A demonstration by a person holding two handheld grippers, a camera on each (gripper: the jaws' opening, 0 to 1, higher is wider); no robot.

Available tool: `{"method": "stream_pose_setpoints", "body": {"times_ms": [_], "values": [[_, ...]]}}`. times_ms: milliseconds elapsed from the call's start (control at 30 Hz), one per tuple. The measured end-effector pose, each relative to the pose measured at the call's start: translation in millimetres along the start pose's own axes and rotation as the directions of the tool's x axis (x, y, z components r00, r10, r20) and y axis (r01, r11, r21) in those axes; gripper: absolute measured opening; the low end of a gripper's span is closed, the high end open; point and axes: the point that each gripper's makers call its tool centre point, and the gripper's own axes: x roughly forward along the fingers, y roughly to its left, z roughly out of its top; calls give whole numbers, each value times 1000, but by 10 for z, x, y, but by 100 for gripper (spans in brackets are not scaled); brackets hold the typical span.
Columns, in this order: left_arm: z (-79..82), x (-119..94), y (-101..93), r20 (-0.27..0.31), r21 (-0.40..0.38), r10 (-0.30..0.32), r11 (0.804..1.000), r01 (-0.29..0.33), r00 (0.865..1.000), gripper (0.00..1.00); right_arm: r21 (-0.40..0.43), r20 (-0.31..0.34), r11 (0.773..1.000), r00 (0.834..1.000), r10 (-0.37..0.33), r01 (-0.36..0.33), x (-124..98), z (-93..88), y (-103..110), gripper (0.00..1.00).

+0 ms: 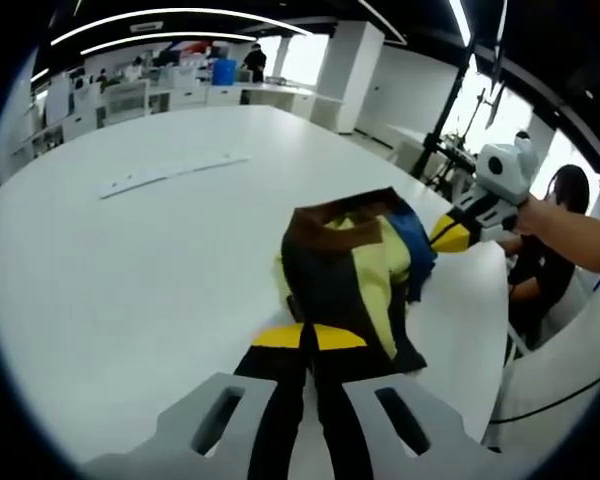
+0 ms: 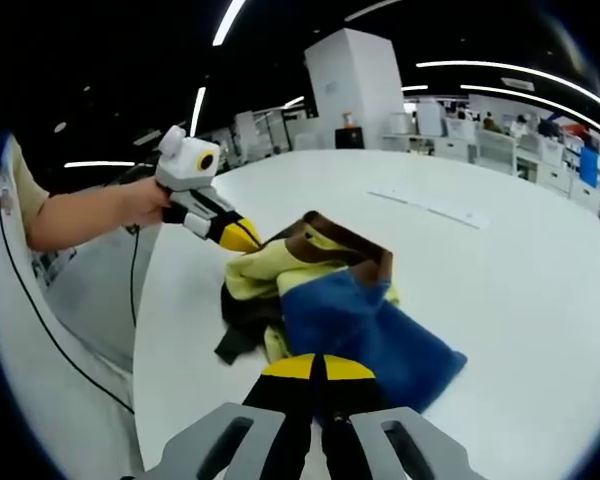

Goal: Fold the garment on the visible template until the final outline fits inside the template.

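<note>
Open-plan office or lab: big white table (image 1: 130, 270), desks (image 1: 130, 95) beyond the claw, ceiling light strips (image 2: 230, 20).

Left tongs (image 1: 308, 338) reaching forward along the view's centre, yellow-tipped jaws pressed together with no gap visible. Right tongs (image 2: 318, 368) likewise forward and low, jaws closed tip to tip. Right tongs also visible in the left gripper view, entering from the right, gripped by a hand (image 1: 540, 215) on a bare forearm, tips angled downward.
</note>
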Motion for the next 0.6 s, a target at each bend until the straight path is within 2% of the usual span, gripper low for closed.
{"method": "stream_pose_setpoints", "body": {"times_ms": [600], "values": [[53,-113,-34,29,24,13,1000,-13,1000,0,-11,38,1000,999,-26,26,-126,99,-44,0]]}}
